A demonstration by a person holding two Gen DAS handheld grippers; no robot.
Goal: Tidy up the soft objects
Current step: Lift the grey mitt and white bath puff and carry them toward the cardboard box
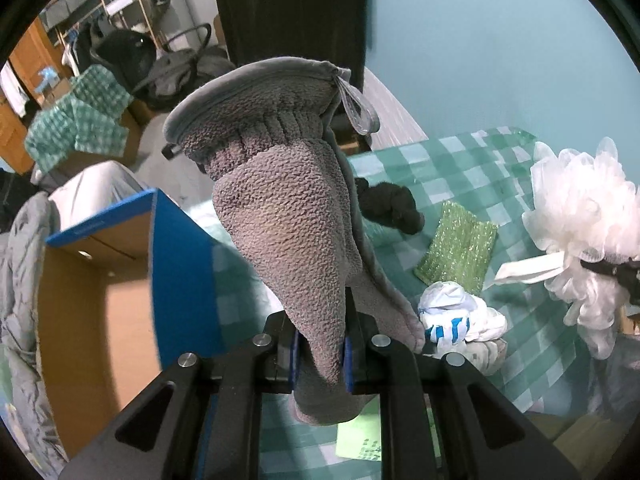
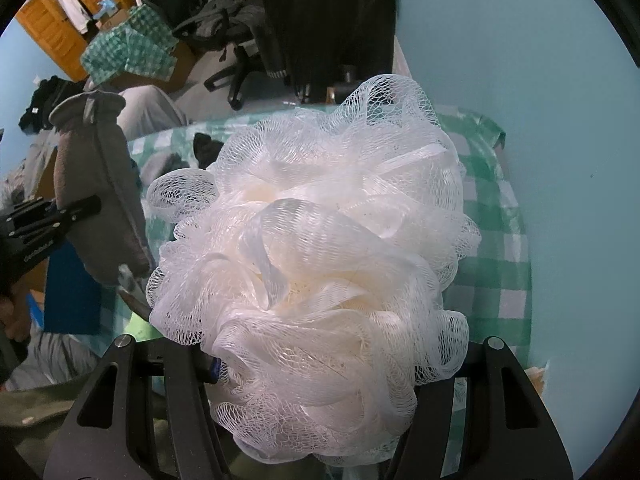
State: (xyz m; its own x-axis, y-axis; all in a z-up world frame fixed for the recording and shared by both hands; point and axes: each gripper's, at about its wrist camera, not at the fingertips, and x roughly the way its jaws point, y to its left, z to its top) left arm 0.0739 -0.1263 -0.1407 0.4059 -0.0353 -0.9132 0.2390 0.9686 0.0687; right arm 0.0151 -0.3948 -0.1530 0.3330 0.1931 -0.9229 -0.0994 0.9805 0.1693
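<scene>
My left gripper (image 1: 320,360) is shut on a grey fleece mitt (image 1: 280,200) and holds it upright above the checked table (image 1: 500,168). The mitt also shows in the right wrist view (image 2: 96,192), with the left gripper (image 2: 52,216) beside it. My right gripper (image 2: 316,368) is shut on a white mesh bath pouf (image 2: 320,248), which fills that view; it also shows at the right of the left wrist view (image 1: 580,216). On the table lie a black sock bundle (image 1: 390,206), a green scrub pad (image 1: 458,248) and a white and blue cloth ball (image 1: 460,316).
An open cardboard box with a blue flap (image 1: 120,288) stands at the left of the table. A pale green paper note (image 1: 360,436) lies under the left gripper. A blue wall (image 2: 540,80) is behind the table. Chairs and clutter stand farther back.
</scene>
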